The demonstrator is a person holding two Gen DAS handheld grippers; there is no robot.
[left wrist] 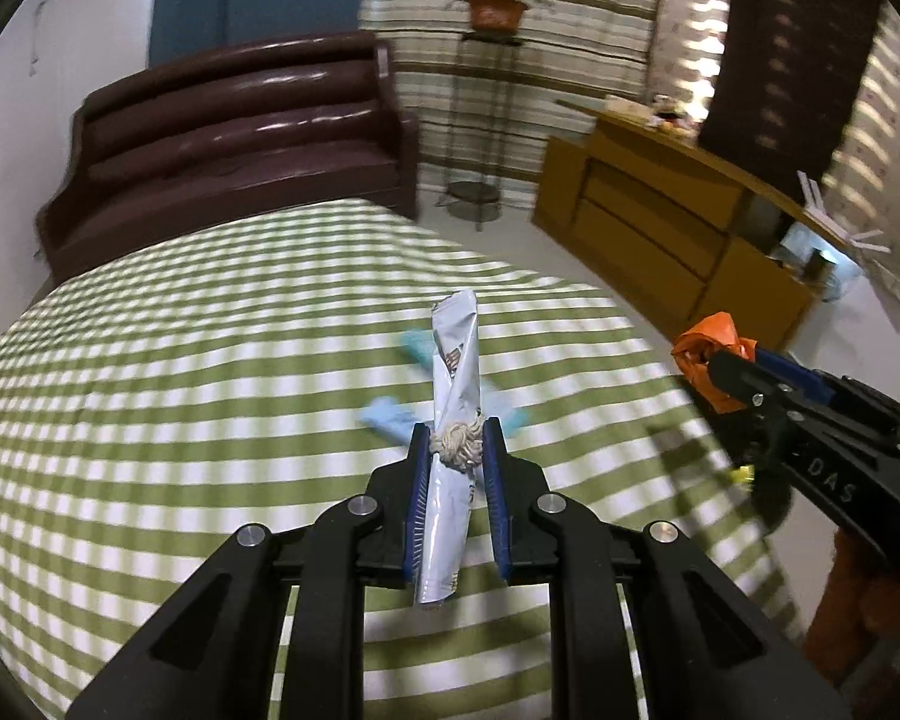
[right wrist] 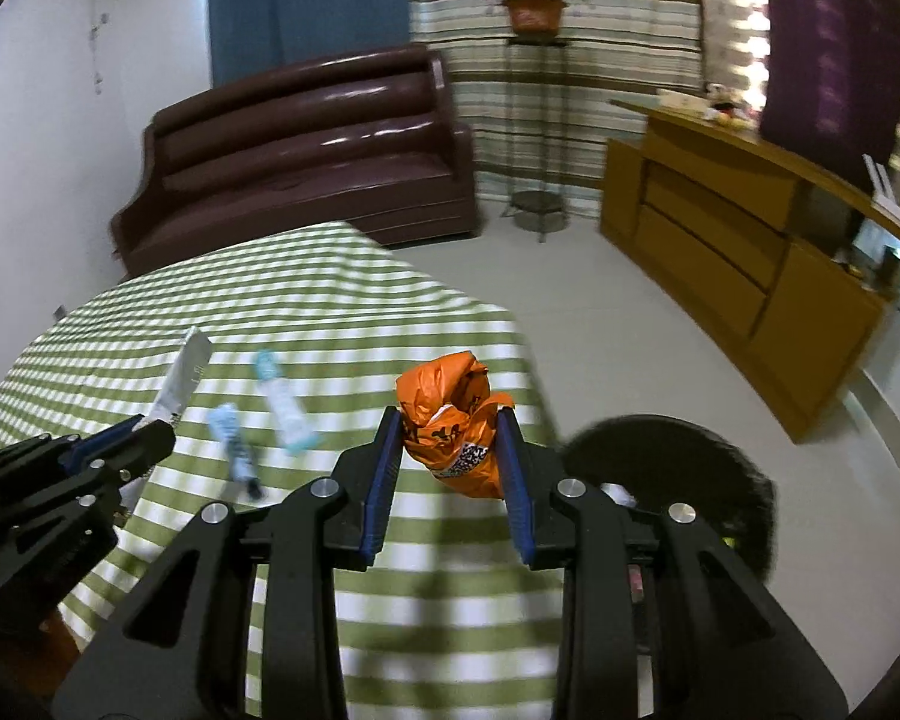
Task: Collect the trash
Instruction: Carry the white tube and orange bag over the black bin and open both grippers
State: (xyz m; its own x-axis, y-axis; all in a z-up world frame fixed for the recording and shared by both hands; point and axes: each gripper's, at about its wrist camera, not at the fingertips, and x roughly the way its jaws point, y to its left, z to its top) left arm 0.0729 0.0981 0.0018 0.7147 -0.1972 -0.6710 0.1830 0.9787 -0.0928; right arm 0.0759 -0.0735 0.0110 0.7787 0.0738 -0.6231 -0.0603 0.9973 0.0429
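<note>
Left gripper (left wrist: 456, 441), jaws narrow, clamps a twisted silver wrapper (left wrist: 455, 372) above the green-striped tablecloth (left wrist: 180, 360); the wrapper's long axis runs along the fingers, its far end pointing away toward the brown sofa (left wrist: 240, 132). Right gripper (right wrist: 450, 438) pinches a crumpled orange bag (right wrist: 450, 414) near the table's right edge. Pale blue wrappers (right wrist: 282, 402) lie on the cloth between the grippers. A black bin (right wrist: 678, 468) stands just right of the table; a wooden cabinet (right wrist: 738, 252) beyond.
</note>
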